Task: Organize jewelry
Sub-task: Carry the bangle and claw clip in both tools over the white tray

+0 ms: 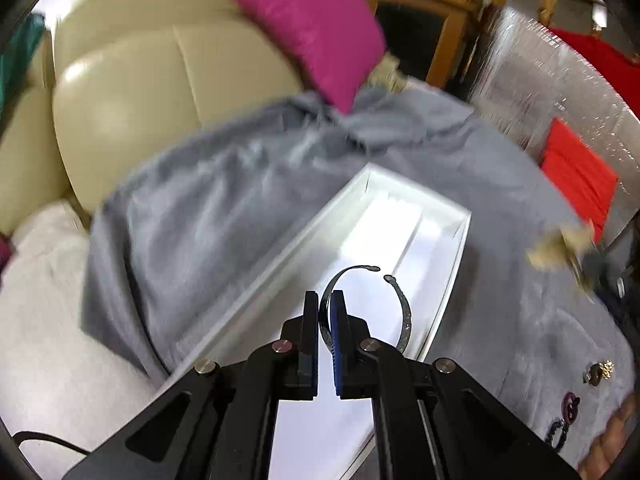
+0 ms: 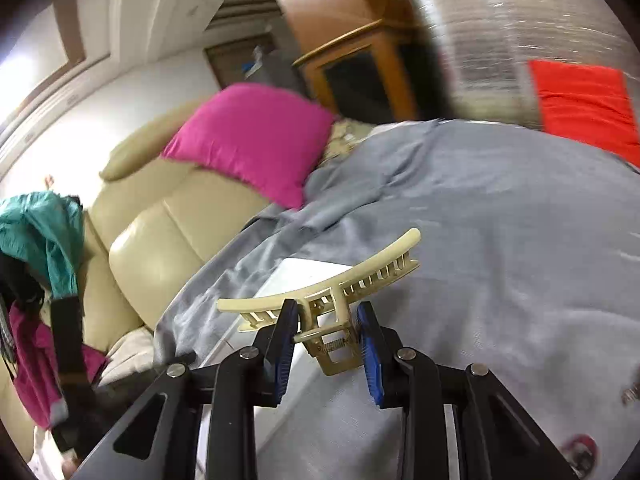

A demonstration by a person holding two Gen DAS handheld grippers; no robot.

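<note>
Over the white tray, my left gripper pinches a bangle. Right gripper grips a cream hair claw above the grey blanket.

A dark open bangle hangs over the white box; a cream toothed hair clip is held crosswise.

Your left gripper is all matte black: two flat, narrow fingers ending square, carried on angular linkage arms with triangular cut-outs. Round silver pivot screws sit at each joint, four across the frame. One inner pad shows a bright blue ribbed face; the other reads black. Your right gripper has the same black build, the same silver screws, and blue ribbed pads lining both fingers, their edges finely toothed along the length
</note>
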